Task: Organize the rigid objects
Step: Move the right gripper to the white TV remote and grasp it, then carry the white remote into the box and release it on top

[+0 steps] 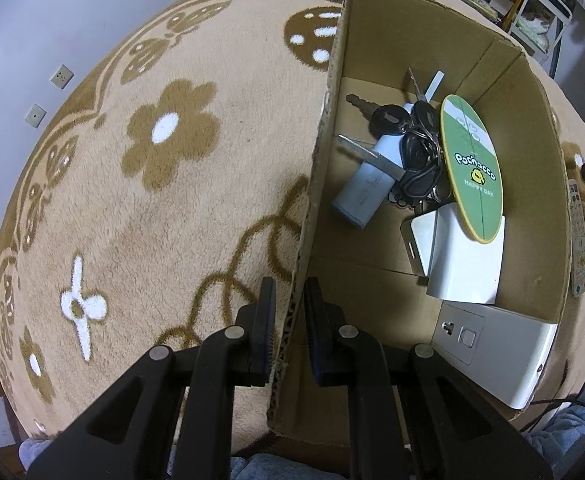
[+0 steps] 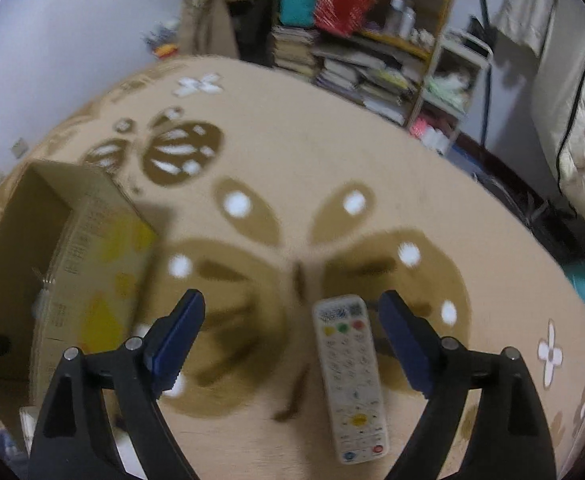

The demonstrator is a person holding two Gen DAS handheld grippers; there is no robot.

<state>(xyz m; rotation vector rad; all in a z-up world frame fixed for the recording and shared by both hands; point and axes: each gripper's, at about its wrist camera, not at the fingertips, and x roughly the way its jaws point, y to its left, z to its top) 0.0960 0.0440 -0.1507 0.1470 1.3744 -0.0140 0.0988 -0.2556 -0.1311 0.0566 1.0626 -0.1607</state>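
In the right wrist view we saw the whole scene smeared by motion: the shelves (image 2: 376, 40) at the far side gave only blurred books and bottles, and the print on the cardboard box (image 2: 92, 248) could not be read. The remote's (image 2: 350, 380) button labels were too small to tell. In the left wrist view the green oval card (image 1: 474, 168) hid part of the keys (image 1: 416, 148) and the white device (image 1: 468, 268) beneath it.

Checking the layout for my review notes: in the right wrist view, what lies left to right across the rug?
Cardboard box → left finger of the open right gripper → remote control lying flat on the rug between the fingers, nearer the right one → right finger → white flower pattern.
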